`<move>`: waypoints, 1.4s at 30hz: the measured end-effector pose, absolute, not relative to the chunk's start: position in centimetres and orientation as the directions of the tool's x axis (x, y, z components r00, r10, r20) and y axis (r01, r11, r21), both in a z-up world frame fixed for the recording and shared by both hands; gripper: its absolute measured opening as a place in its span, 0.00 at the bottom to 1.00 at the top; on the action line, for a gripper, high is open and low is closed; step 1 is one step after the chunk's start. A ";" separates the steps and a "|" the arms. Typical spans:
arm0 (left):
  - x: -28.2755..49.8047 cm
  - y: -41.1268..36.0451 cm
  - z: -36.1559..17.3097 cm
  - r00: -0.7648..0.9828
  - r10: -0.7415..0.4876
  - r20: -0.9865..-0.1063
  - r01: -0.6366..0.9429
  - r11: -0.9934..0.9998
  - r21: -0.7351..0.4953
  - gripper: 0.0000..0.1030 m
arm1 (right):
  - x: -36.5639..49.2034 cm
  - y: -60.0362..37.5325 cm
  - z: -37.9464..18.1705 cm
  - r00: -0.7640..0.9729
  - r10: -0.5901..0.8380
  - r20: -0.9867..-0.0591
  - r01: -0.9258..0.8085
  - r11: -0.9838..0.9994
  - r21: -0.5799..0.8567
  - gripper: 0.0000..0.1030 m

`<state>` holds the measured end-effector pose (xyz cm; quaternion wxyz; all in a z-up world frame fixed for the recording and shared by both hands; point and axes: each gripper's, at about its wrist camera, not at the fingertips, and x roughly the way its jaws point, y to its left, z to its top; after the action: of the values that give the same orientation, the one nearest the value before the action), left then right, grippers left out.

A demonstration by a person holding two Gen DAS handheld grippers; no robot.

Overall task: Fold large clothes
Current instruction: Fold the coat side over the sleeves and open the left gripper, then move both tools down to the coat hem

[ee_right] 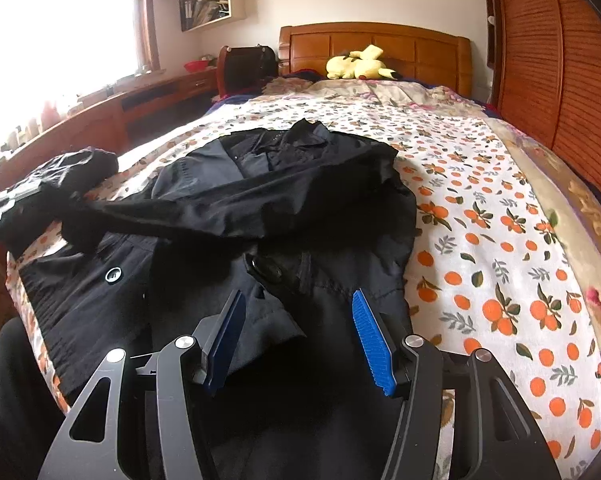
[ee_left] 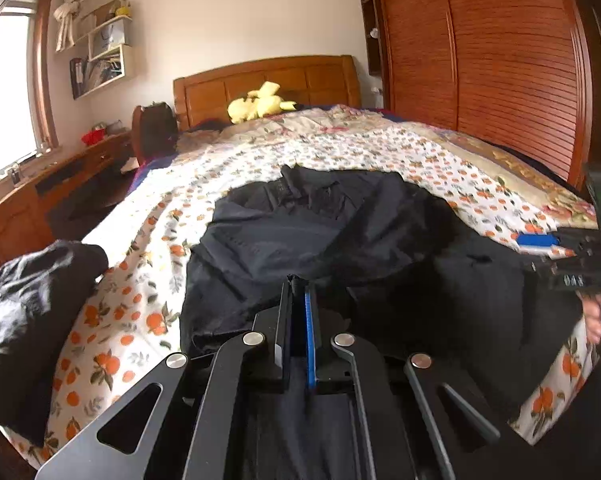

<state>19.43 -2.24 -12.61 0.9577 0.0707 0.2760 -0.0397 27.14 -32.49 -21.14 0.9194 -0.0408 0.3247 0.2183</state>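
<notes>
The black coat lies spread on the bed near its foot – the left tool, at 6 o'clock, is clamped on a fold of its fabric, while the right tool hovers half-wide over the hem, gripping nothing

Coat lay on the bed, near its foot, one sleeve drawn out leftward to the left gripper; right gripper stood over the coat's near hem; plush toy sat against the headboard; wardrobe right of the bed; table left, under the window.
</notes>
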 end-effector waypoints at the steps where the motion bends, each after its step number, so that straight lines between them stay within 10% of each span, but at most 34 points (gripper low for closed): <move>1: 19.2 -2.3 -13.0 0.839 -0.036 -0.543 0.119 0.986 0.119 0.06 | 27.2 -32.3 -21.1 0.694 0.374 -0.615 -0.428 0.901 0.065 0.52; 21: 16.4 2.3 -15.8 0.809 -0.049 -0.586 0.106 0.992 0.064 0.09 | 28.5 -27.5 -21.4 0.670 0.390 -0.632 -0.470 0.881 0.046 0.52; 23: 16.3 2.8 -15.8 0.810 -0.037 -0.585 0.094 0.993 0.067 0.22 | 28.5 -26.9 -21.5 0.665 0.393 -0.635 -0.477 0.878 0.044 0.52; 25: 16.3 3.4 -15.7 0.817 -0.023 -0.576 0.080 0.994 0.073 0.60 | 28.5 -26.5 -21.6 0.663 0.394 -0.636 -0.481 0.876 0.041 0.52; 28: 16.8 4.2 -15.8 0.822 -0.009 -0.570 0.063 0.995 0.075 0.71 | 28.5 -25.9 -21.7 0.662 0.395 -0.637 -0.486 0.873 0.037 0.52; 42: 21.7 4.9 -17.9 0.766 -0.016 -0.643 0.075 0.995 0.065 0.72 | 28.6 -25.1 -21.6 0.658 0.406 -0.634 -0.497 0.867 0.039 0.52</move>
<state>21.72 4.87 -17.87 0.9386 0.0437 0.3413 -0.0242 28.58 -25.11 -21.59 0.9079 -0.0689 0.3303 0.2486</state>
